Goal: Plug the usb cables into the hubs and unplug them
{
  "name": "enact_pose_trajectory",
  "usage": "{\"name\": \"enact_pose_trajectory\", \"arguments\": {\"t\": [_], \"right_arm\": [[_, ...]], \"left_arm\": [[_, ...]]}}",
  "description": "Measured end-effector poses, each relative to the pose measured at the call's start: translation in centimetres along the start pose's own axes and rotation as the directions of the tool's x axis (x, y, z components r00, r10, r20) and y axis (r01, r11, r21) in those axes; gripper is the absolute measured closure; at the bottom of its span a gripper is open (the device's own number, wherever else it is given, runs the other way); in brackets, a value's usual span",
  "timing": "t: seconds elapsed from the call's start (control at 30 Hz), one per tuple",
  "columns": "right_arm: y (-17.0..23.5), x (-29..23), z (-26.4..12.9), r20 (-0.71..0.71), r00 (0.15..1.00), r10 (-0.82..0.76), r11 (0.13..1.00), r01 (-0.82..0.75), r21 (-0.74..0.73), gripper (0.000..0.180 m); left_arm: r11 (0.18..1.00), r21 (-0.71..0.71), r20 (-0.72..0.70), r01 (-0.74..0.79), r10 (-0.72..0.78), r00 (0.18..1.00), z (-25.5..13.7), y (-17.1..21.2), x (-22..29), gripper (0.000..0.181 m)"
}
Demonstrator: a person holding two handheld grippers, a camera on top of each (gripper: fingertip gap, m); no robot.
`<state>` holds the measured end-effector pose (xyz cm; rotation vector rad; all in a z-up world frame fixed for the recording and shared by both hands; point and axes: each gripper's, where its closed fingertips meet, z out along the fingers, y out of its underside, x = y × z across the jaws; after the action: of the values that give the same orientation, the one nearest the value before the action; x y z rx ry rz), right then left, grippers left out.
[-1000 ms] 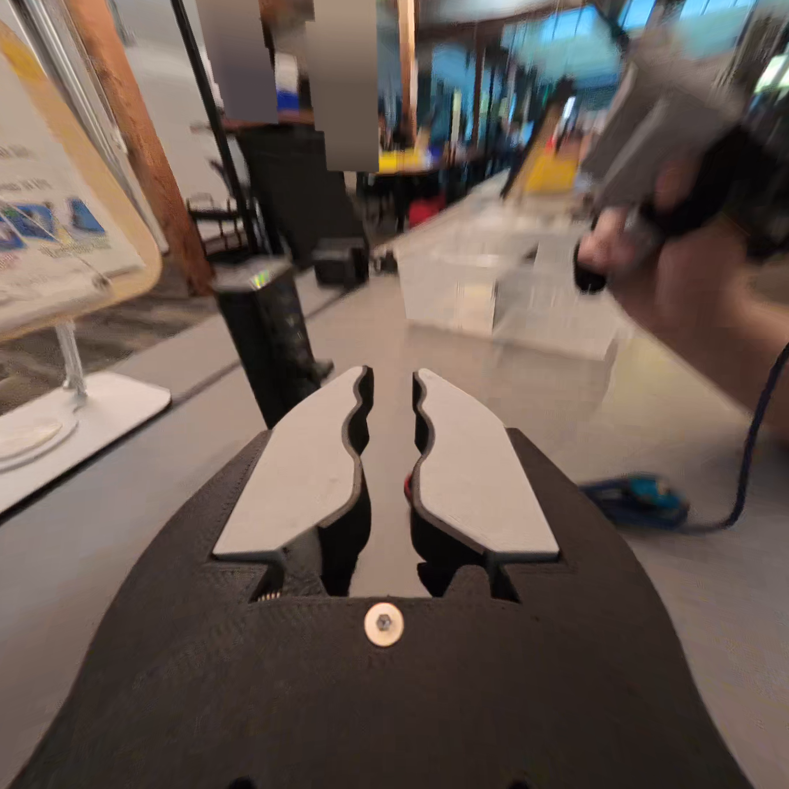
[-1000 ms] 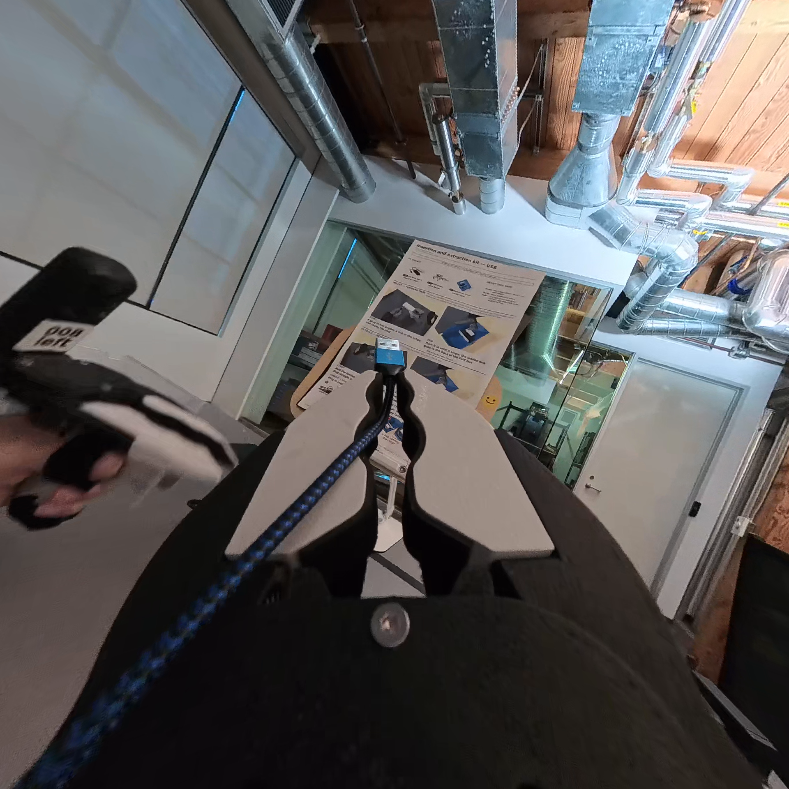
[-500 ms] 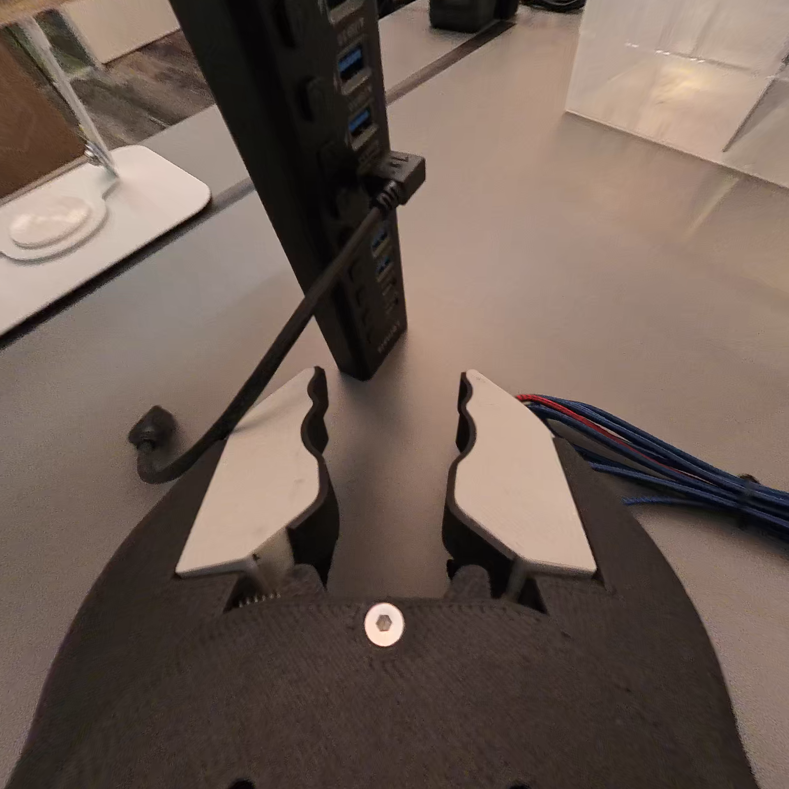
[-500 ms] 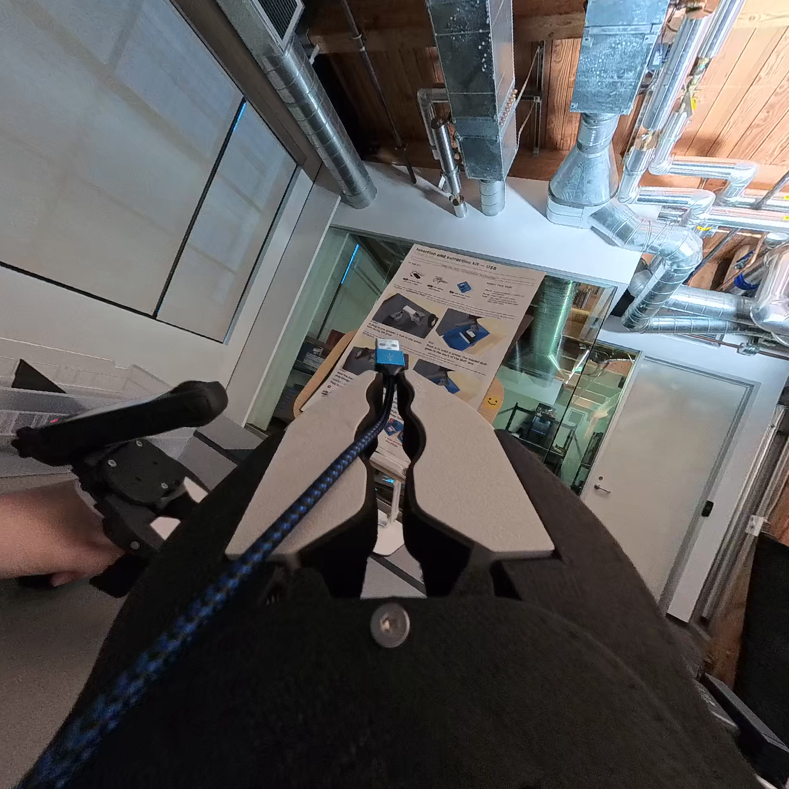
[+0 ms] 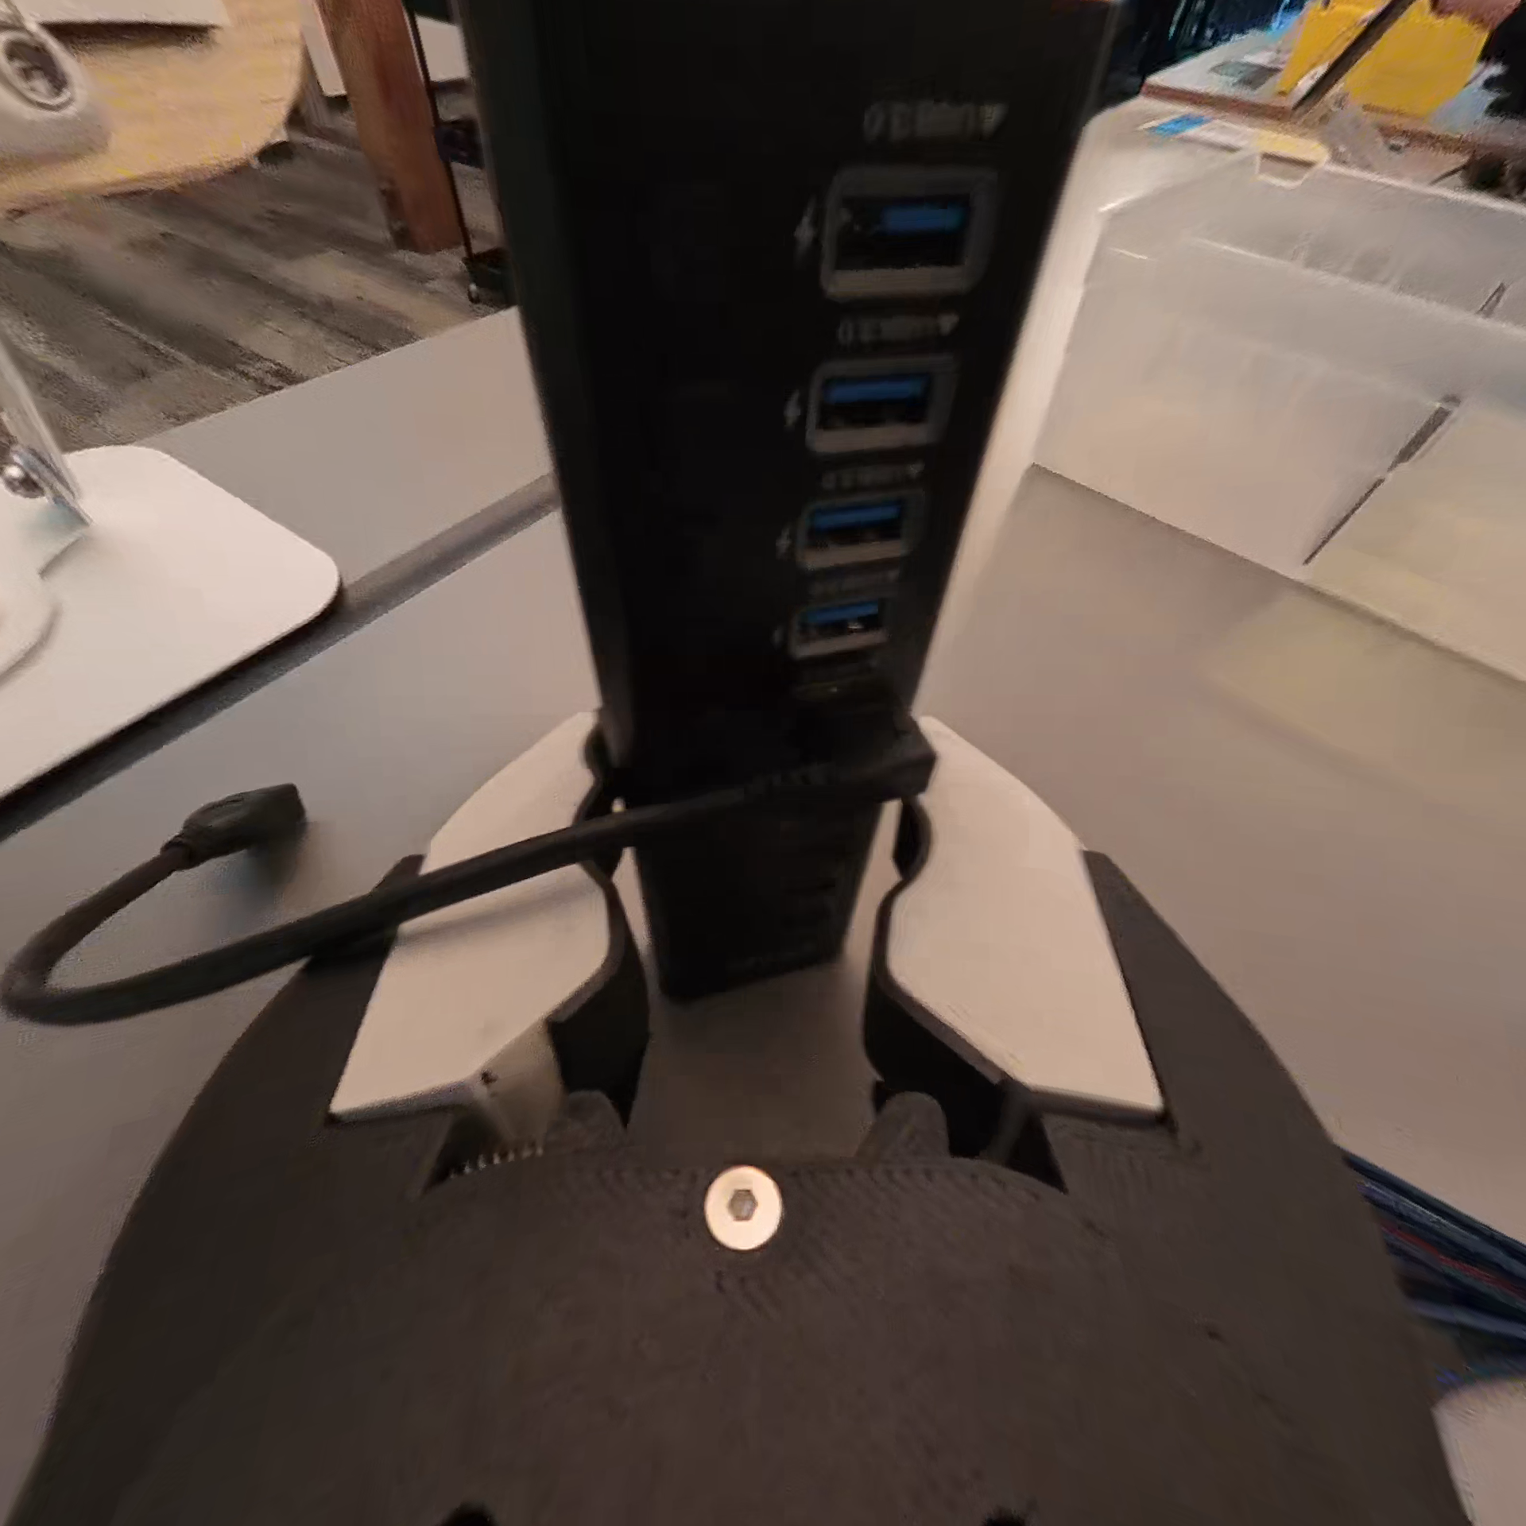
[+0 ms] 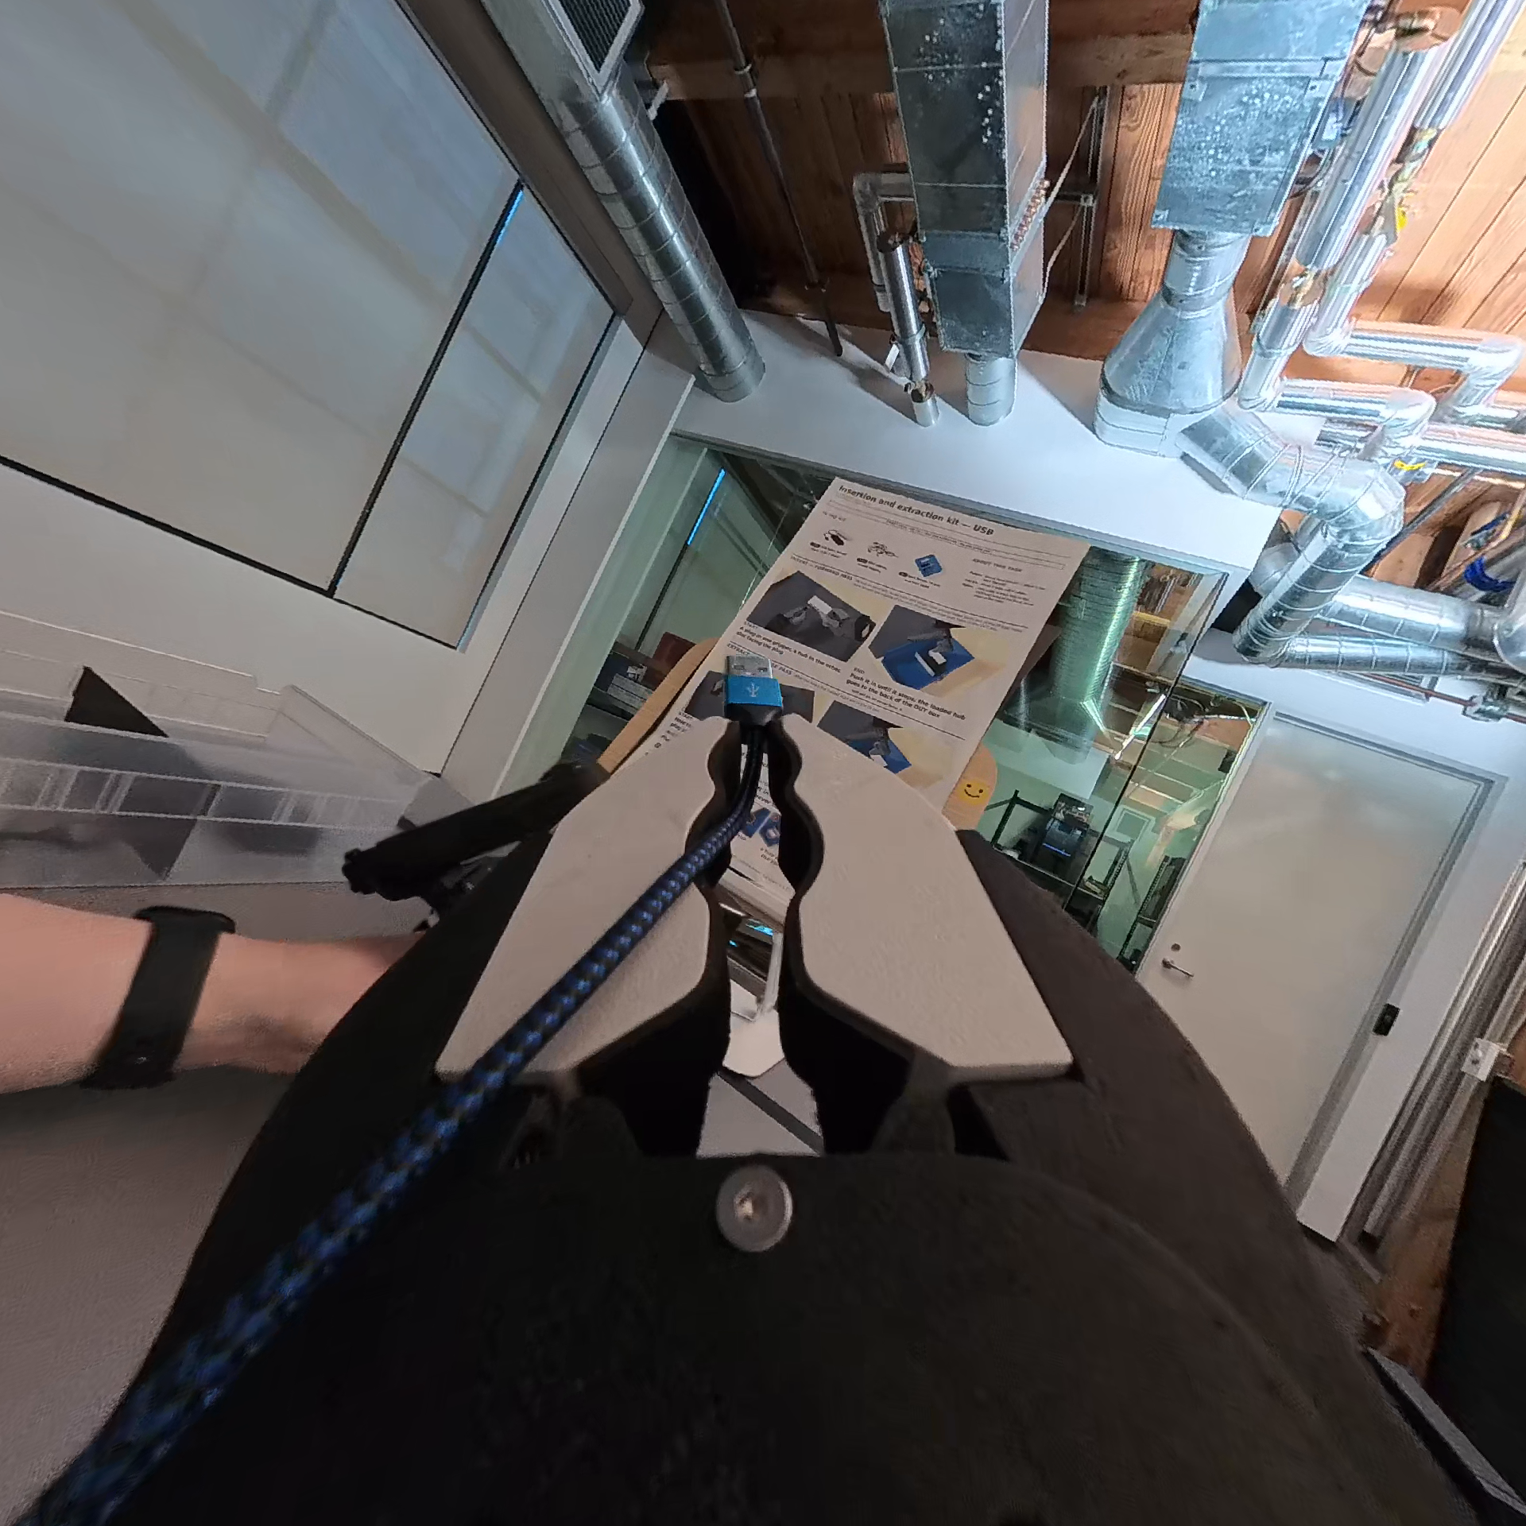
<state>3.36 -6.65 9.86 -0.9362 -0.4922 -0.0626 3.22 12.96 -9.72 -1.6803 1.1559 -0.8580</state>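
Note:
A tall black USB hub [image 5: 743, 413] stands upright on the grey table, with several blue ports down its face. My left gripper [image 5: 760, 743] is open, one finger on each side of the hub's lower part; I cannot tell if the pads touch it. A black cable [image 5: 495, 867] is plugged in low on the hub, drapes over my left finger and ends in a loose plug [image 5: 248, 813] on the table. My right gripper [image 6: 755, 743] is shut on a blue braided USB cable [image 6: 578, 966]. Its blue plug [image 6: 751, 689] sticks out past the fingertips, pointing up into the room.
A white stand base [image 5: 165, 578] lies left of the hub and a clear plastic box [image 5: 1280, 372] lies right of it. A bundle of blue cables [image 5: 1445, 1239] lies at the lower right. In the right wrist view, a forearm with a black wristband [image 6: 165, 991] reaches in front of an instruction sheet [image 6: 908, 627]. The gap from one gripper's tips to the other's is roughly 25 centimetres.
My left gripper opened, dropped towards the table and moved forward until the hub stands between its fingers. My right gripper has held the blue cable almost still.

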Motion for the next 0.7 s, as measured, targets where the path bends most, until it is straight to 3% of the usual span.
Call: {"name": "enact_pose_trajectory", "arguments": {"t": [0.13, 0.4, 0.53, 0.7], "right_arm": [[0.1, 0.7, -0.3, -0.015, 1.000, 0.018, 1.000, -0.018, 0.004, 0.173], [2.8, 0.5, 0.1, 0.004, 1.000, 0.025, 0.994, -0.025, -0.102, 0.173], [4.7, -0.5, 0.8, 0.020, 0.995, 0.093, 0.983, -0.088, -0.160, 0.173], [6.1, -1.8, 1.2, 0.039, 0.993, 0.113, 0.974, -0.103, -0.202, 0.173]], "left_arm": [[0.999, -0.002, -0.066, -0.044, 0.044, 0.997, 1.3, -0.4, 1.6, 0.120], [0.991, 0.007, 0.088, -0.136, 0.135, 0.987, -0.3, 0.1, 2.9, 0.120], [0.998, 0.001, 0.177, -0.055, 0.054, 0.983, -1.2, 0.5, 2.9, 0.120], [0.999, 0.002, 0.166, 0.040, -0.040, 0.985, -1.8, 1.0, 2.9, 0.120]]}}
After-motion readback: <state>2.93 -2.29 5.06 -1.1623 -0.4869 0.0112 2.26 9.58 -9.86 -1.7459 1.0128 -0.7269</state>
